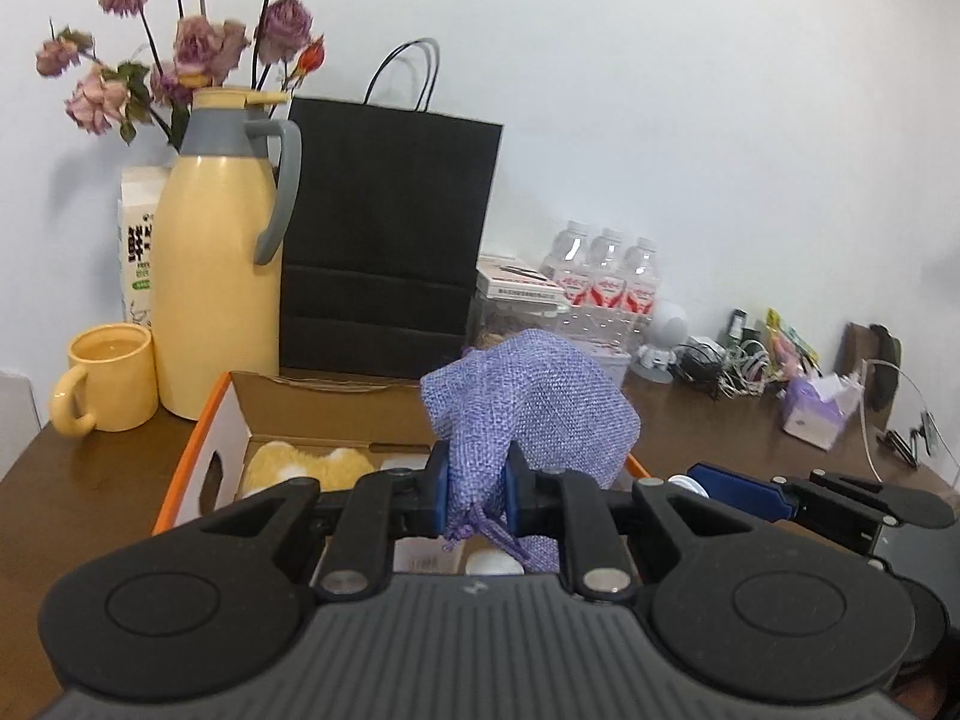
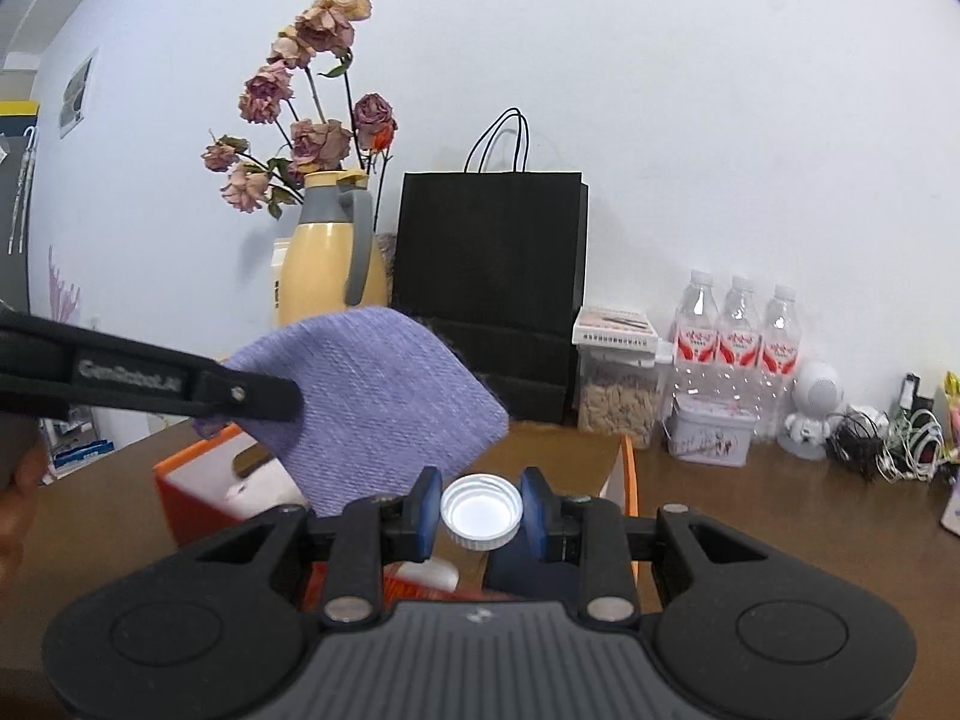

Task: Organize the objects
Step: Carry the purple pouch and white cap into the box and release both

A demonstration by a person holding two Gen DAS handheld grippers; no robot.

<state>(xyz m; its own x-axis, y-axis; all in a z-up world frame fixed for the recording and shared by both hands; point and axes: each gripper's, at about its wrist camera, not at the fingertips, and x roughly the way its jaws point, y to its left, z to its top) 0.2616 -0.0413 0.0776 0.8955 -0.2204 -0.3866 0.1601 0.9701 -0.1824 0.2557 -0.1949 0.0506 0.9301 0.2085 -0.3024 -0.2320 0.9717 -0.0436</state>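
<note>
My left gripper (image 1: 476,489) is shut on the neck of a purple woven drawstring pouch (image 1: 534,405), held up above an open cardboard box with orange edges (image 1: 192,456). Inside the box lies a fluffy yellow item (image 1: 300,465). My right gripper (image 2: 480,510) is shut on a white screw cap (image 2: 481,511), hollow side toward the camera, also above the box (image 2: 627,480). In the right wrist view the pouch (image 2: 384,408) hangs to the left with the left gripper's arm across it. In the left wrist view the right gripper (image 1: 738,489) shows at the right.
On the brown table (image 1: 90,468) stand a yellow mug (image 1: 108,384), a yellow thermos jug (image 1: 222,276), dried roses, a black paper bag (image 1: 390,240), three water bottles (image 1: 606,276), a clear food container (image 2: 618,396), a small tin (image 2: 708,438), tangled cables (image 1: 732,366) and a tissue pack (image 1: 822,408).
</note>
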